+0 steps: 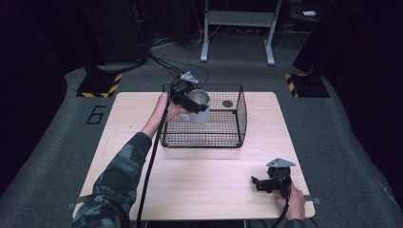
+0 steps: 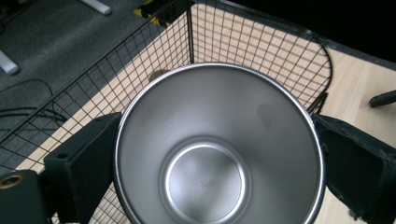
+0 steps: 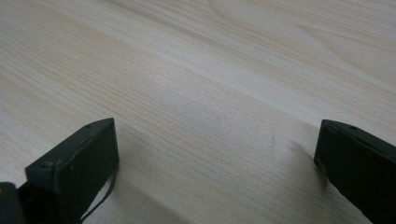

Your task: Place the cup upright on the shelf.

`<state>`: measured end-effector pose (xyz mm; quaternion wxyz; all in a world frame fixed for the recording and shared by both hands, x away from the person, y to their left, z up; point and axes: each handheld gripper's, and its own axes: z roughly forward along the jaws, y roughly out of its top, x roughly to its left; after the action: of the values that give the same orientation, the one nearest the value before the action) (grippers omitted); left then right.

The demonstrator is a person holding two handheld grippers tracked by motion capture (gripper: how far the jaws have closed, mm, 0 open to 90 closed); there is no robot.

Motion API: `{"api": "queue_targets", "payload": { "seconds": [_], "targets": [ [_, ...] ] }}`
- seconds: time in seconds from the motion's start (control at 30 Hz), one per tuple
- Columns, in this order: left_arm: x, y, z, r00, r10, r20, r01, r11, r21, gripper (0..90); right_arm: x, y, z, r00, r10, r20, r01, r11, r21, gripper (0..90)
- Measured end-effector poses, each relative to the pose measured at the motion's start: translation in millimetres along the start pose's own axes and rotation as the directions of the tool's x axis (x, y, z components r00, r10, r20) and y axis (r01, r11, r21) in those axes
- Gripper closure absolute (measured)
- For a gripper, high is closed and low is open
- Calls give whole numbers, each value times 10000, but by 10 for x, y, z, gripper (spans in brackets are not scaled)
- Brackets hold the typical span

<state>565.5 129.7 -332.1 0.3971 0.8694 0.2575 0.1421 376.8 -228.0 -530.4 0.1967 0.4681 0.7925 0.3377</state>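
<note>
Steel cup (image 2: 219, 154): light, rigid, slippery; left tongs (image 1: 190, 99) clamp its sides above wire basket (image 1: 240, 118); right tongs (image 1: 262, 184) wide, idle on desk (image 1: 204, 180).

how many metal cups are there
1. The metal cup is clamped in the left gripper, tilted above the wire basket at its left end. Its inside looks empty. Nothing seems hidden behind the mesh.

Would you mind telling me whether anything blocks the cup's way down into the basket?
Nothing visible does. The left gripper holds the steel cup over the wire basket, inside its open top. A small dark disc lies on the basket floor, off to the far side.
</note>
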Motion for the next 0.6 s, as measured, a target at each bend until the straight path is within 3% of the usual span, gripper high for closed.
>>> {"api": "queue_targets", "payload": {
  "seconds": [0.37, 0.6],
  "targets": [
    [99, -74, 268, 9987, -507, 25, 506, 9981, 357, 61, 2, -1, 1, 10000, 10, 4, -10, 10000, -24, 0],
    [155, -114, 419, 9982, -591, -21, 591, 9958, 693, 61, 0, -1, -3, 10000, -7, -10, 7, 10000, 14, 0]
  ]
}}
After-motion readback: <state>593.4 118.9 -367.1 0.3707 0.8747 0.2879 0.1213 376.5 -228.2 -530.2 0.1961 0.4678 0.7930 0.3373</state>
